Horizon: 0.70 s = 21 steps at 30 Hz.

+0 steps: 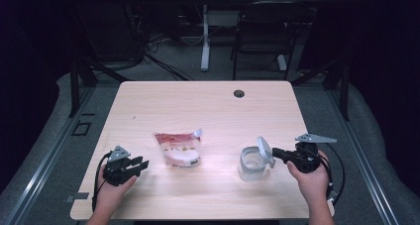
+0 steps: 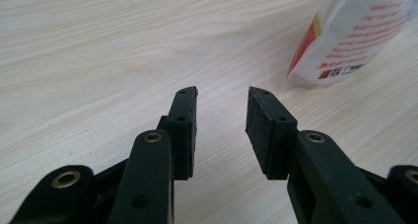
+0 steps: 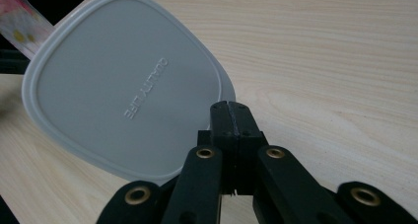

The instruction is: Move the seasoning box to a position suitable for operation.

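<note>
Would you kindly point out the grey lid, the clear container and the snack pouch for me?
grey lid [image 3: 123,86]: right gripper view, middle of its flat face.
clear container [image 1: 251,164]: high view, its front wall.
snack pouch [image 1: 178,148]: high view, middle of its printed front.

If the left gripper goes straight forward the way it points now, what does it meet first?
Probably the pouch. In the high view the open left gripper points right toward it, over bare table. In its own view the pouch lies slightly right of the line, so it might pass beside it.
</note>
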Each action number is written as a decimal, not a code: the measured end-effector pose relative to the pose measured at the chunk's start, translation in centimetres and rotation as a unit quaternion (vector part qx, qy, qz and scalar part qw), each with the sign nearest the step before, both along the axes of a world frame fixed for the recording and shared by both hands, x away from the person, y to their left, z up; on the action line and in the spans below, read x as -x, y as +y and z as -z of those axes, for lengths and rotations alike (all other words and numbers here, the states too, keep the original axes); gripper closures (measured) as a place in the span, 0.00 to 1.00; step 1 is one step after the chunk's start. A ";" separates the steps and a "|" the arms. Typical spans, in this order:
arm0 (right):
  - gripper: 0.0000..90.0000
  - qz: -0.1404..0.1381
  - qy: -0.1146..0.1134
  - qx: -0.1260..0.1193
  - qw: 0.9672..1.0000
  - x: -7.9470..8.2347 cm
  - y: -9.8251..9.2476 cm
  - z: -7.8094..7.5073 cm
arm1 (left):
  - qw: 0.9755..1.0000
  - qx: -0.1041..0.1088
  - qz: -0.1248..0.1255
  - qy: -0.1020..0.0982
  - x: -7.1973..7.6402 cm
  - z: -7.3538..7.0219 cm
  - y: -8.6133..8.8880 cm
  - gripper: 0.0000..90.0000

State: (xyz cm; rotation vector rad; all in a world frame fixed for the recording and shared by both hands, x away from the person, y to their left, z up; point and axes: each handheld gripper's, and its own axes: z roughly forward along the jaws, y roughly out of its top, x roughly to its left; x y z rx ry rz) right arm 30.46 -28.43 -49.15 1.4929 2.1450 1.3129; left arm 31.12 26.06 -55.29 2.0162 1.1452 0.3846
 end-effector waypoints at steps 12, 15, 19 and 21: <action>1.00 -0.002 0.004 -0.019 1.000 -0.1 -0.3 0.2 | 1.000 0.000 0.000 0.001 0.0 0.0 0.0 0.73; 1.00 -0.002 0.006 -0.021 1.000 -0.1 -0.4 0.3 | 1.000 -0.001 0.000 0.000 0.0 0.0 0.0 0.72; 1.00 -0.001 0.011 -0.028 1.000 -0.2 -0.6 0.6 | 1.000 -0.001 0.002 0.000 0.0 0.0 -0.1 0.73; 1.00 0.000 0.014 -0.032 0.999 -0.2 -0.6 0.7 | 1.000 -0.001 0.003 0.000 0.0 0.0 -0.1 0.72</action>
